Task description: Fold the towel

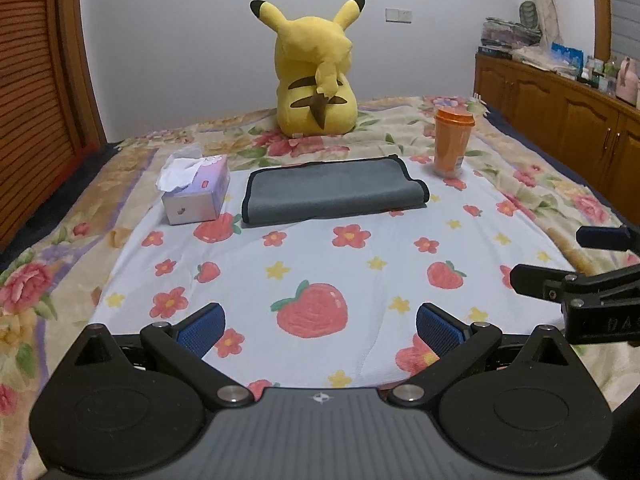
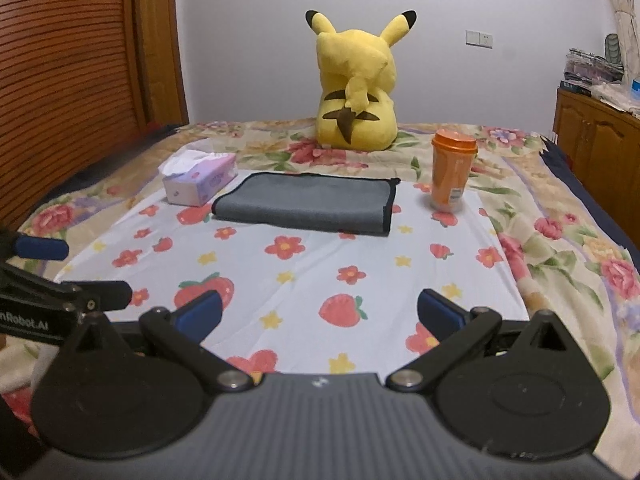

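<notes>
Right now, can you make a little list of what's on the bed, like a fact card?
towel: grey towel, already folded, lying flat on the strawberry cloth
left of towel: tissue box
right of towel: orange cup, upright
behind: yellow plush toy, back to us
left gripper: open, holding nothing
right gripper: open, holding nothing

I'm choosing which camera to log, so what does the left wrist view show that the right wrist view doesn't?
Only the left wrist view shows the long wooden cabinet run with clutter on top, and the right gripper from the side. Only the right wrist view shows the left gripper from the side. Both show the folded grey towel, tissue box, orange cup and yellow plush, both grippers open.
</notes>
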`<state>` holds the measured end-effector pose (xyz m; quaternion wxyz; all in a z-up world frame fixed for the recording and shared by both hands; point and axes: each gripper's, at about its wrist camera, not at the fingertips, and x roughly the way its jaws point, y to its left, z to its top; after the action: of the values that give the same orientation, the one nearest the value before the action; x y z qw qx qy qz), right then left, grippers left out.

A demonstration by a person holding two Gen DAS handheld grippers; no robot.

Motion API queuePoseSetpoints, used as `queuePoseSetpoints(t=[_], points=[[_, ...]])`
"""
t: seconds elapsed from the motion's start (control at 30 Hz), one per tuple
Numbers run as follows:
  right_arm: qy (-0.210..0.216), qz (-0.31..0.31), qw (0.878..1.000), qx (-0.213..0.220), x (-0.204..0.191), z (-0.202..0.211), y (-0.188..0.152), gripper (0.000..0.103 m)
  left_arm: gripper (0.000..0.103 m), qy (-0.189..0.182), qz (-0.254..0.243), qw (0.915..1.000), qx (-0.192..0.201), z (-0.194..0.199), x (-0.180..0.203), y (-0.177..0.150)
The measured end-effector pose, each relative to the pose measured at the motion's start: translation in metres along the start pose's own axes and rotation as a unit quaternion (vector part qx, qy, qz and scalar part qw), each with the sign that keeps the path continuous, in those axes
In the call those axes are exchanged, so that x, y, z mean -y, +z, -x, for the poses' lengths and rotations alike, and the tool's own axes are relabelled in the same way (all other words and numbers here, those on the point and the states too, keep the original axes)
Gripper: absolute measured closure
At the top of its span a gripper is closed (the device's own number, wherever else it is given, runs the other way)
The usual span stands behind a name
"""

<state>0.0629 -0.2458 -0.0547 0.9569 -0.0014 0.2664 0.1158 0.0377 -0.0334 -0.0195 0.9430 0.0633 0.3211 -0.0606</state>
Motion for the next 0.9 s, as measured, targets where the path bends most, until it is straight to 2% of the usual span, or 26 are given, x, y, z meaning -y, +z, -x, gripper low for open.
queuePoseSetpoints(t=[0.1,0.43,0.7,0.9], points=[[-0.003,0.001,1.0,-0.002,-0.001,-0.003,-0.003,0.0,0.0,0.003,-0.006,1.0,-0.002,-0.006,0.001,-0.006],[-0.012,-0.011,1.0,-0.009,0.005,-0.013,-0.008,0.0,0.0,-0.002,0.033,0.9994,-0.006,-0.011,-0.011,-0.012],[-0.018,-0.023,1.0,-0.003,0.009,-0.011,-0.009,0.0,0.0,0.01,0.024,0.9993,0.029,0.0,-0.012,-0.009],[-0.024,-0.026,0.999,0.027,0.011,-0.004,-0.007,0.0,0.0,0.01,0.033,0.9978,0.057,0.009,-0.016,-0.005]])
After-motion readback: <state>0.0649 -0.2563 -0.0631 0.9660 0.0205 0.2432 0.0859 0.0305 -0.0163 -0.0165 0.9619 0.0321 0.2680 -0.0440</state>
